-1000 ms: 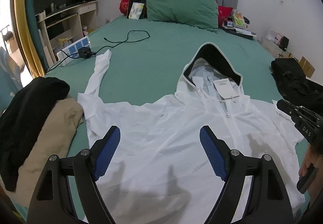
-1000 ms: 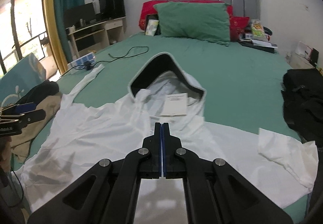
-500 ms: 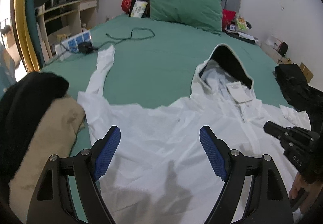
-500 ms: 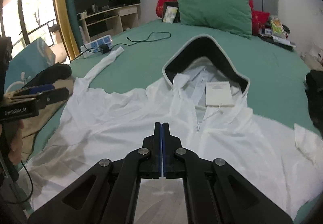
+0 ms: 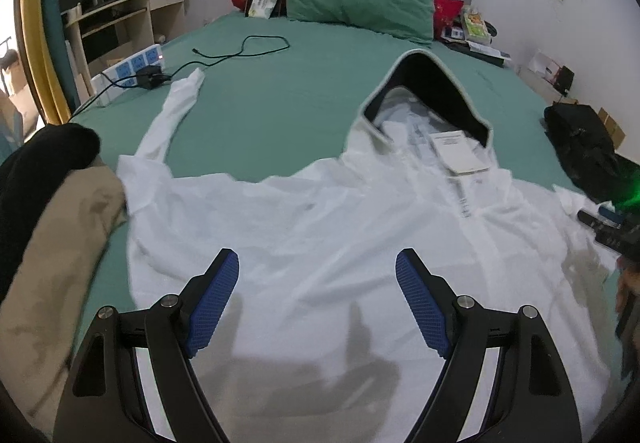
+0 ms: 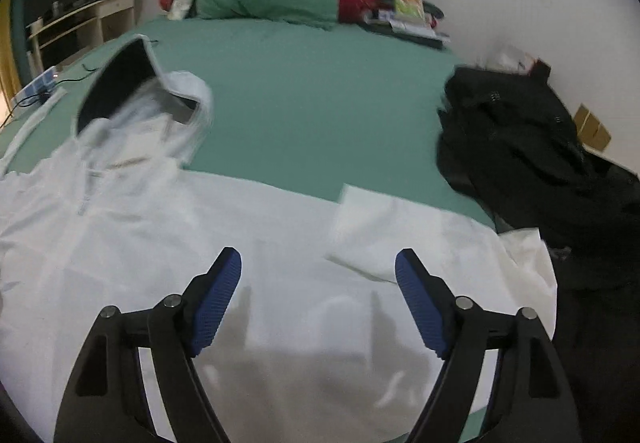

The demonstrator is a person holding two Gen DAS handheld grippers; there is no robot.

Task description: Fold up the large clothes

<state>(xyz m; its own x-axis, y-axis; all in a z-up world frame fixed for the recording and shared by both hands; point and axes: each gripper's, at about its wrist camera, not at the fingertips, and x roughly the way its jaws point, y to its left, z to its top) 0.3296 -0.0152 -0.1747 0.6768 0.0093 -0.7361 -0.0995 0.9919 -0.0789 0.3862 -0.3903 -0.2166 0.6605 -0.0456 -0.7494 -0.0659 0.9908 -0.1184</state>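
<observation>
White hoodie (image 5: pixel 320 227) is lying flat, front up, across the near edge of the bed (image 5: pixel 280 91), hood pointing twd the headboard, sleeves running L-R. Both grippers are hovering just above the body w/ jaws spread wide, gripping nothing. Right gripper (image 6: pixel 318 279) is sitting nearer the folded-in right sleeve (image 6: pixel 384 227), just ahead of its jaws; left gripper (image 5: pixel 318 283) is facing the chest, w/ left sleeve (image 5: pixel 172 115) stretching off twd the bed's far-left edge. Likely sleeve goes first.
</observation>
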